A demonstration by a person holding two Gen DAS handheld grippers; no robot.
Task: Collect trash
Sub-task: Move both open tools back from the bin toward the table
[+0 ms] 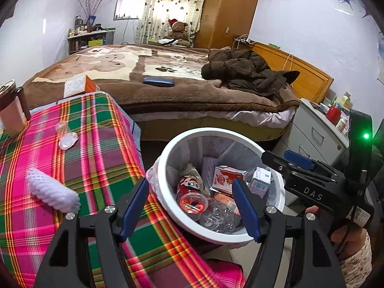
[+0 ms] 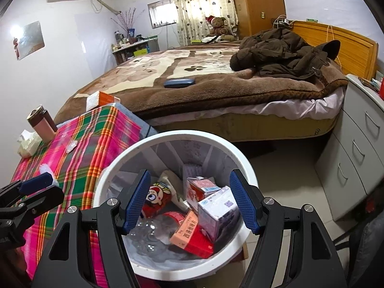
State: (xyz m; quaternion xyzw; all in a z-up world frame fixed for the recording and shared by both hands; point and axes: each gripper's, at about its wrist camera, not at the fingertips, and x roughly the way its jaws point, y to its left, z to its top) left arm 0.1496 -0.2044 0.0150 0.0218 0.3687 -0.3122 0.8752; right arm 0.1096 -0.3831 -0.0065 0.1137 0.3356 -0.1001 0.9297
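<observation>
1. Left gripper (image 1: 192,206) hangs over the white trash bin (image 1: 168,148) and the table edge, jaws apart, nothing between the pads; released.
2. Right gripper (image 2: 190,200) hangs right above the same bin (image 2: 115,165), jaws spread wide, empty. In the left wrist view it shows at 3 o'clock over the bin rim.
3. The bin stands on the floor touching the plaid tablecloth (image 1: 79,163) at its 9 o'clock side, the bed (image 1: 168,91) behind at 12 o'clock.
4. Trash in the bin: red cartoon can (image 2: 156,201), clear crushed plastic bottle (image 2: 146,235), white-purple carton (image 2: 218,211), orange box (image 2: 184,230), red-white carton (image 1: 228,177).
5. On the table: white foam fruit net (image 1: 52,192) at 9 o'clock of the left gripper, clear plastic cup (image 1: 64,134) lying on its side farther toward 11 o'clock.
6. Brown thermos (image 2: 43,124) and tissue box (image 1: 76,85) stand at the far table end.
7. Dark jacket (image 2: 283,50) and blue case (image 2: 178,82) lie on the bed.
</observation>
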